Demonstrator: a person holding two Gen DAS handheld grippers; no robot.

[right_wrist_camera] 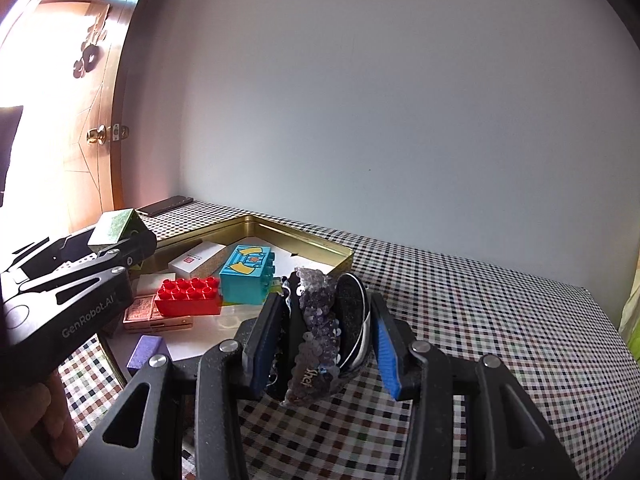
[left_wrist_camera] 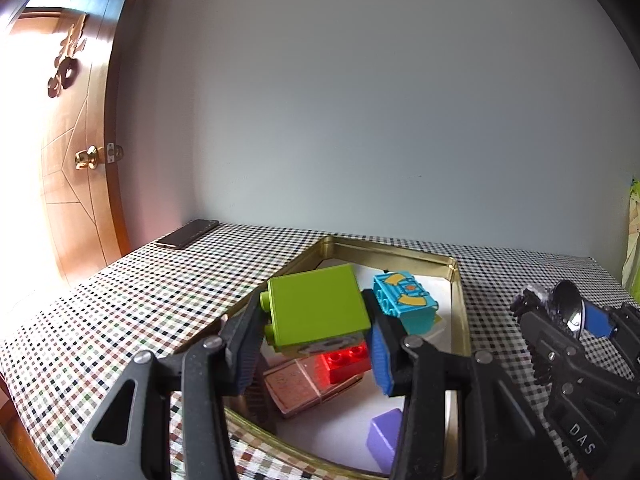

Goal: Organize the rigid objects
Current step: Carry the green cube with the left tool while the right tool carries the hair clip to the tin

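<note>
My left gripper (left_wrist_camera: 316,340) is shut on a lime green block (left_wrist_camera: 318,306) and holds it above the gold tin tray (left_wrist_camera: 456,268). The tray holds a teal printed block (left_wrist_camera: 406,300), a red studded brick (left_wrist_camera: 346,364), a pink card box (left_wrist_camera: 296,388) and a purple block (left_wrist_camera: 384,436). My right gripper (right_wrist_camera: 326,336) is shut on a sequined compact mirror (right_wrist_camera: 320,332), held open like a clam, just right of the tray (right_wrist_camera: 320,248). The red brick (right_wrist_camera: 188,296) and teal block (right_wrist_camera: 248,274) also show in the right wrist view.
A checkered cloth (left_wrist_camera: 120,308) covers the table. A dark phone (left_wrist_camera: 188,234) lies at the far left corner by the wall. A wooden door (left_wrist_camera: 68,160) stands left. A white box (right_wrist_camera: 196,262) and purple block (right_wrist_camera: 146,352) lie in the tray.
</note>
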